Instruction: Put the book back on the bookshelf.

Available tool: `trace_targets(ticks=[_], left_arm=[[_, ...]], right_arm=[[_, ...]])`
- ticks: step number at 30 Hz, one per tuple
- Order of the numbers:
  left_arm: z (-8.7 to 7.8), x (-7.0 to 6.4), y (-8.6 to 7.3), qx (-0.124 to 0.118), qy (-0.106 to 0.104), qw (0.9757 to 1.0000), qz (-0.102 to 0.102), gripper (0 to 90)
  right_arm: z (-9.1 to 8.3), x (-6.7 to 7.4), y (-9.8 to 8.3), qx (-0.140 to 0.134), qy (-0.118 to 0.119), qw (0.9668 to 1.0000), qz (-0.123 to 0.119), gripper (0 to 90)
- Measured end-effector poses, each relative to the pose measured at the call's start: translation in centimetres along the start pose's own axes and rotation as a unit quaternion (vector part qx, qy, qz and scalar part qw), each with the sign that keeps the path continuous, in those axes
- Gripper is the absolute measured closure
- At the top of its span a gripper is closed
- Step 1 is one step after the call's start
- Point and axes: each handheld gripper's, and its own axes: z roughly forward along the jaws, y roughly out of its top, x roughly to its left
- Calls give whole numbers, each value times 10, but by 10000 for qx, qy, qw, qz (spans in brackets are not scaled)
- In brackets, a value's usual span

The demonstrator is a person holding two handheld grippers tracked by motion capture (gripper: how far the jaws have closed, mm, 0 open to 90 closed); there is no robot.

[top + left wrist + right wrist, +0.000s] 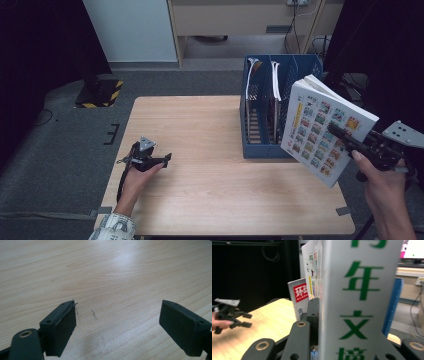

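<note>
The thick white paperback book [327, 131] hangs right of the blue plastic file rack [264, 107], which stands on the light wooden table's [200, 150] right side.

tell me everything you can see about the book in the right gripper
The book is a thick white paperback; its cover carries a grid of small colourful pictures and a yellow strip, and its spine bears large green characters. It is closed, held off the table and tilted, just right of the blue file rack and apart from it. The right gripper is clamped on its lower edge, one jaw lying across the cover.

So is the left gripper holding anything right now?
No, the left gripper has its jaws wide apart over the bare table.
</note>
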Motion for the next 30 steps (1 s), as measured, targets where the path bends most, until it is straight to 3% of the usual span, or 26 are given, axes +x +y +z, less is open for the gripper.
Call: trace_targets(ticks=[11, 18, 30], left_arm=[[0, 0, 0, -8, -5, 10000, -1, 138], [-1, 0, 1, -57, -25, 10000, -33, 141], [-2, 2, 1, -146, -86, 9997, -152, 145]], right_arm=[[13, -13, 10, -68, -313, 9995, 81, 741], [37, -27, 10, 28, -591, 9981, 164, 741], [62, -50, 10, 16, -1027, 9945, 183, 741]])
